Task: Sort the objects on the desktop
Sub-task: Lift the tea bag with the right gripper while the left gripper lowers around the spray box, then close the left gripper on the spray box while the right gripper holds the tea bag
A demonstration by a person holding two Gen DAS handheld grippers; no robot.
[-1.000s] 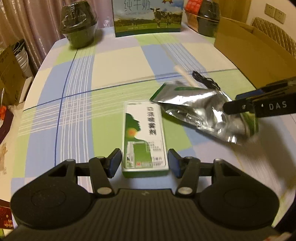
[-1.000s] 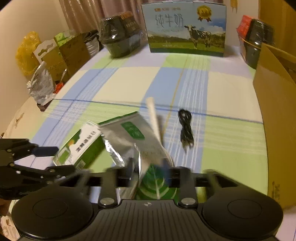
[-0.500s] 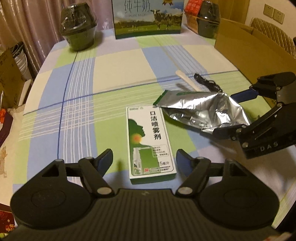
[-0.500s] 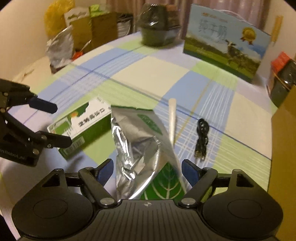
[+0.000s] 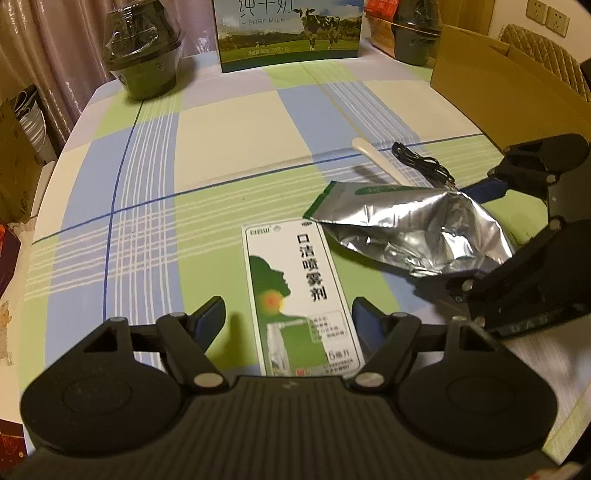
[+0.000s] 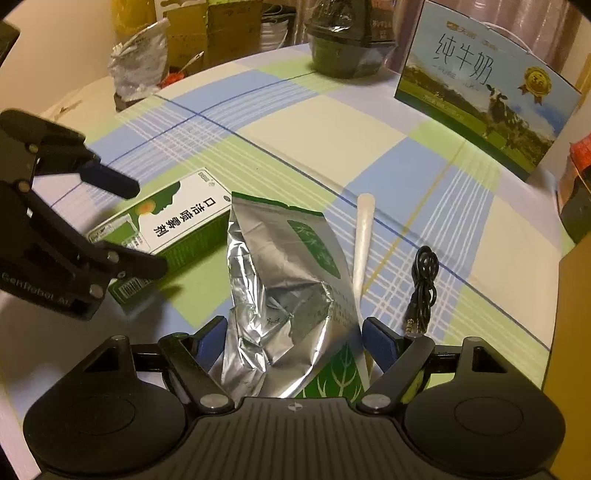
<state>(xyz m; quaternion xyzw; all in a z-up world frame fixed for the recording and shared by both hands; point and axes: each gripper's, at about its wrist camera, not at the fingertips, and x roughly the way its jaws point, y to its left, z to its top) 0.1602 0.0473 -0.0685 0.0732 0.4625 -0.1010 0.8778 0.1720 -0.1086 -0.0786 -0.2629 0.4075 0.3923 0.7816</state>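
A white and green spray box [image 5: 301,295] lies flat on the checked tablecloth, its near end between the open fingers of my left gripper [image 5: 288,319]. It also shows in the right wrist view [image 6: 166,227]. A crumpled silver foil pouch [image 6: 284,295] lies beside the box, its near end between the open fingers of my right gripper [image 6: 295,338]. The pouch shows in the left wrist view [image 5: 413,229], with the right gripper [image 5: 476,236] around its right end. A white stick [image 6: 362,236] and a black audio cable [image 6: 423,284] lie just right of the pouch.
A milk carton box [image 5: 288,33] and a wrapped dark pot [image 5: 144,48] stand at the table's far edge. A cardboard box [image 5: 506,88] stands at the right side. Bags and cartons [image 6: 177,40] sit beyond the left edge.
Both grippers have opened wide. The left one let go of the spray box and the right one let go of the foil pouch; both things lie on the cloth.
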